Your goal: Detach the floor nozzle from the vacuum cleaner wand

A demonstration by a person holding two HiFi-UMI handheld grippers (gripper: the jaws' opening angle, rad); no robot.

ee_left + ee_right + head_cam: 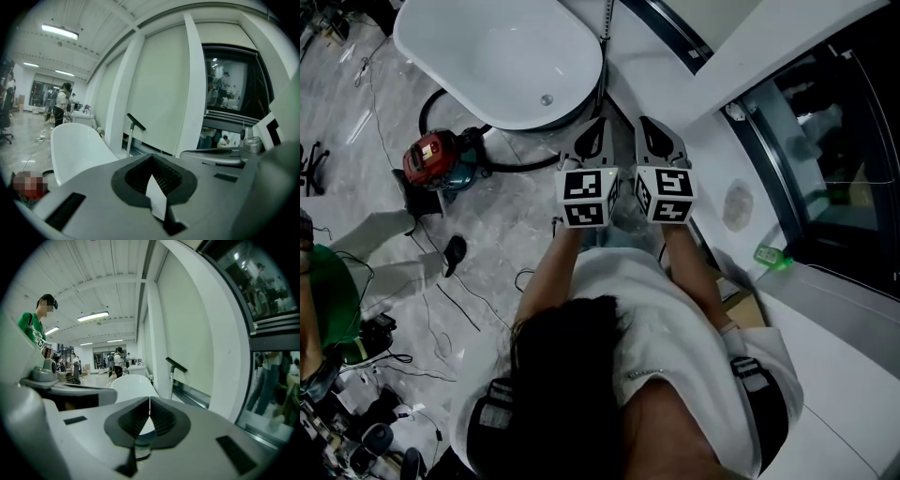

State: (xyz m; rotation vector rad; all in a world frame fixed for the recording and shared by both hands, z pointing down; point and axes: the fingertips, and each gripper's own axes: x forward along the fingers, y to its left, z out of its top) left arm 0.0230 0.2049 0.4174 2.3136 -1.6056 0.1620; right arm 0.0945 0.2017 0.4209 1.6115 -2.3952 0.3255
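- Red and teal, the vacuum cleaner (pixel 441 161) sits on the marble floor (pixel 492 253), at the near left of the white bathtub (pixel 487 66).
- Its black hose (pixel 520 166) runs right along the tub's near edge and passes out of sight under the left gripper. Another loop of the hose curves round the tub's left side.
- No view lets me pick out the floor nozzle or the wand with certainty.
- In both gripper views a silvery pole (pixel 130 140) with a black crossbar on top stands upright at the wall, just right of the tub's far end. Whether this is the wand I cannot tell.
- The left gripper (pixel 598 127) and the right gripper (pixel 647 124) are held out side by side, close together, over the floor just near of the tub. Both point away from the person.
- In the left gripper view the jaws of the left gripper are together, with nothing between the ribbed pads (pixel 161 177).
- In the right gripper view the right gripper's jaws are also closed, pad against pad, and hold nothing.
- Loose dark cables (pixel 450 300) lie across the floor on the left.
- A person in a green top (pixel 328 300) stands at the left edge.
- A small green bottle (pixel 773 256) rests on the white ledge at the right, beside the dark window (pixel 834 159).
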